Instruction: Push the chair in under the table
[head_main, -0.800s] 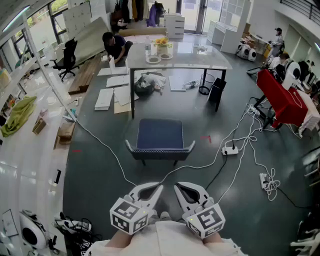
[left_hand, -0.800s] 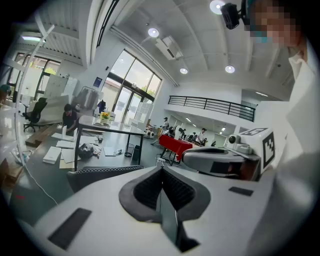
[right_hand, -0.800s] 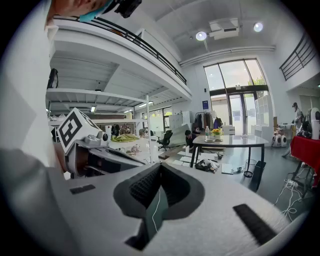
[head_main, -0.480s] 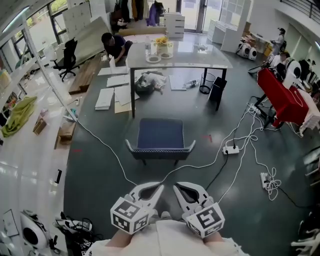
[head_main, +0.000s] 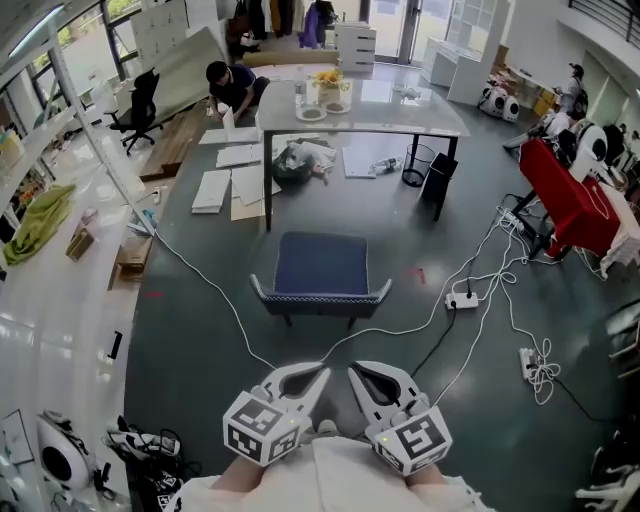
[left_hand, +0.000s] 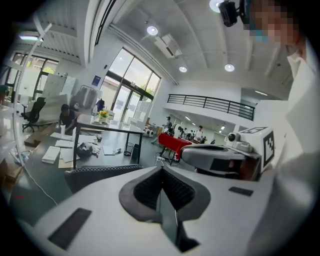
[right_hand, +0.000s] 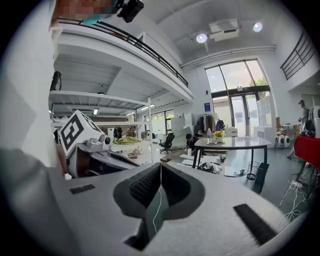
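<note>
The left gripper (head_main: 312, 378) and the right gripper (head_main: 360, 378) are held side by side, each with its jaws pressed together and nothing caught between them. Well ahead, the blue chair (head_main: 322, 275) is seen standing clear of the table (head_main: 400, 118), not tucked under it.

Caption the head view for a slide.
Left gripper and right gripper, shut, face the blue chair standing short of the table.

We see a dark blue chair (head_main: 322, 265) with a white-dotted edge, a white table (head_main: 400, 118), a dark grey floor (head_main: 180, 380) and a red cloth (head_main: 560, 192).
</note>
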